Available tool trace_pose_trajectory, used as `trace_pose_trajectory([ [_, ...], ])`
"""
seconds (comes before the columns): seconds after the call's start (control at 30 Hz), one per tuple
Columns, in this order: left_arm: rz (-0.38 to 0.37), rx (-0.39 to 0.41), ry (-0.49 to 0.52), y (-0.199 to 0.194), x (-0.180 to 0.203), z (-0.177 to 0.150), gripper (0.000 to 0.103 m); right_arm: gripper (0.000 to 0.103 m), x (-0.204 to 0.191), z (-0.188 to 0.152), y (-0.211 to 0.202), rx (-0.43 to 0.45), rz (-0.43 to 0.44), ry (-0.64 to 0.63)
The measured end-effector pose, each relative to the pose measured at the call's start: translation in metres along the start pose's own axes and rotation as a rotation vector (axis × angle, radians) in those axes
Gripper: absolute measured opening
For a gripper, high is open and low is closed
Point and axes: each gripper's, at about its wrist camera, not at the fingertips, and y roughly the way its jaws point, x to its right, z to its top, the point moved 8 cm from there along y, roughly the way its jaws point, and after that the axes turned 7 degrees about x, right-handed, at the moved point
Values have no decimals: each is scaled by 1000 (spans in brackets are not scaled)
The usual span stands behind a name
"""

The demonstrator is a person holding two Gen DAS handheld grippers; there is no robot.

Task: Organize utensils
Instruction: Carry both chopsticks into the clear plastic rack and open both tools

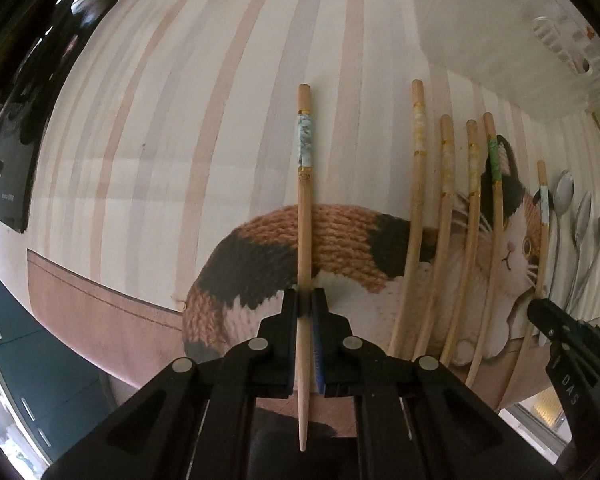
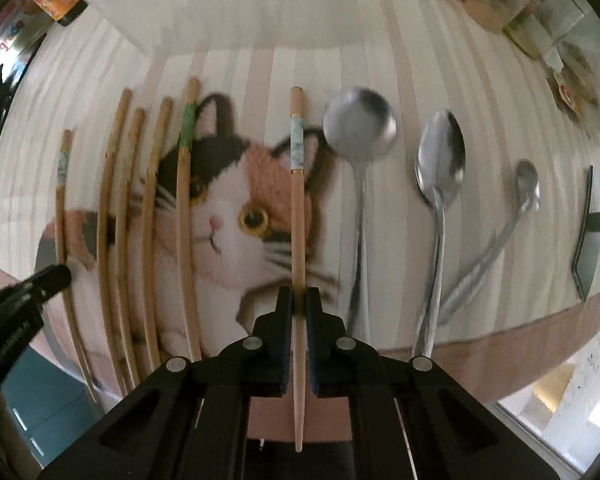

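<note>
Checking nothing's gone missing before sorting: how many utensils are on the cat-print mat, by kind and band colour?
Wooden chopsticks with pale blue bands: 2
Wooden chopsticks with yellow bands: 3
Wooden chopstick with green band: 1
Silver metal spoons: 3
Total: 9
Dark object beyond the spoons: unclear, not counted

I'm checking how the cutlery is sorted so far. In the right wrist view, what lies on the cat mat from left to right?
Pale-banded chopstick → three plain chopsticks → green-banded chopstick → pale-banded chopstick clamped in the right tongs → round spoon → oval spoon → small spoon.
</note>
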Motion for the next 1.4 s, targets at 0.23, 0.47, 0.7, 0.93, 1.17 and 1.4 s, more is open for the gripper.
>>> trace_pose_trajectory([
  [0.23,-3,2,21,1,1,4,5,8,13,-8,1,-17,-26,9],
  [0.47,7,15,20,6,9,25,5,8,0,-4,-2,-7,-57,-7],
  [0.7,72,116,34,-32,7,24,4,7,-5,-7,-22,34,-18,8],
  [0.93,68,252,16,-105,6,33,4,7,-11,-2,-82,121,95,20],
  [1.17,-38,354,10,-179,36,74,4,7,-1,33,-166,261,207,45],
  [1.4,-184,399,37,-219,85,171,4,7,29,144,-207,360,257,102],
])
